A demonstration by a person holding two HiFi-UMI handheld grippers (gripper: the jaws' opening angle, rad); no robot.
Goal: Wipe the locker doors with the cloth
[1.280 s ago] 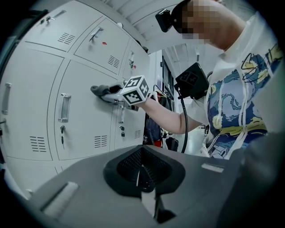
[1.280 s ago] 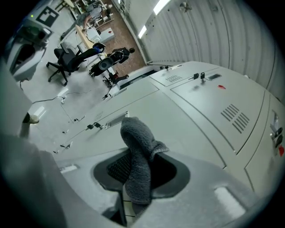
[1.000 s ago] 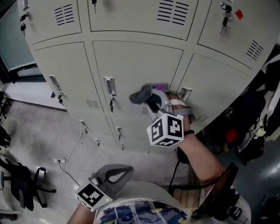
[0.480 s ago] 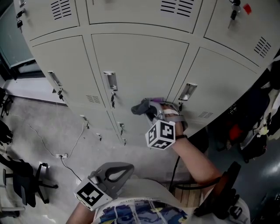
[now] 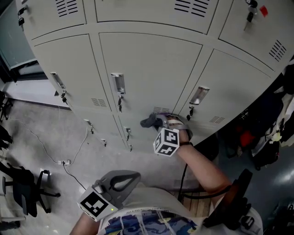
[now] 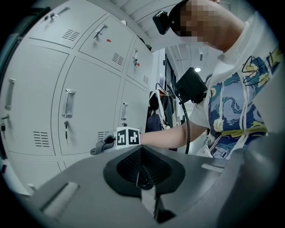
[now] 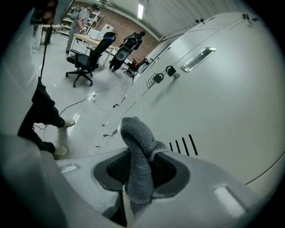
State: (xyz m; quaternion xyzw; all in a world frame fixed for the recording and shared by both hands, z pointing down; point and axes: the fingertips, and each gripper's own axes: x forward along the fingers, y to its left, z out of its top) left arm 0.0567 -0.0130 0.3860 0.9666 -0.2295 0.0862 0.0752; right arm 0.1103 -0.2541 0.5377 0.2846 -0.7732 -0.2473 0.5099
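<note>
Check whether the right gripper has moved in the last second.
Yes. The right gripper, shut on the cloth, went down the locker door: from level with the handle to below it.

Brightness: bright, even indoor light; the pale locker doors (image 5: 151,69) are uniformly lit.
Source: a ceiling strip light (image 7: 140,10), overhead.
Shadows: soft and faint; the head view's right edge falls dark.
Glare: a sheen on the polished floor (image 7: 84,89).
Distortion: both gripper views are fisheye, with door lines bowed and corners vignetted black.
Focus: the cloth (image 7: 138,151) is sharp; the distant room is slightly soft.
</note>
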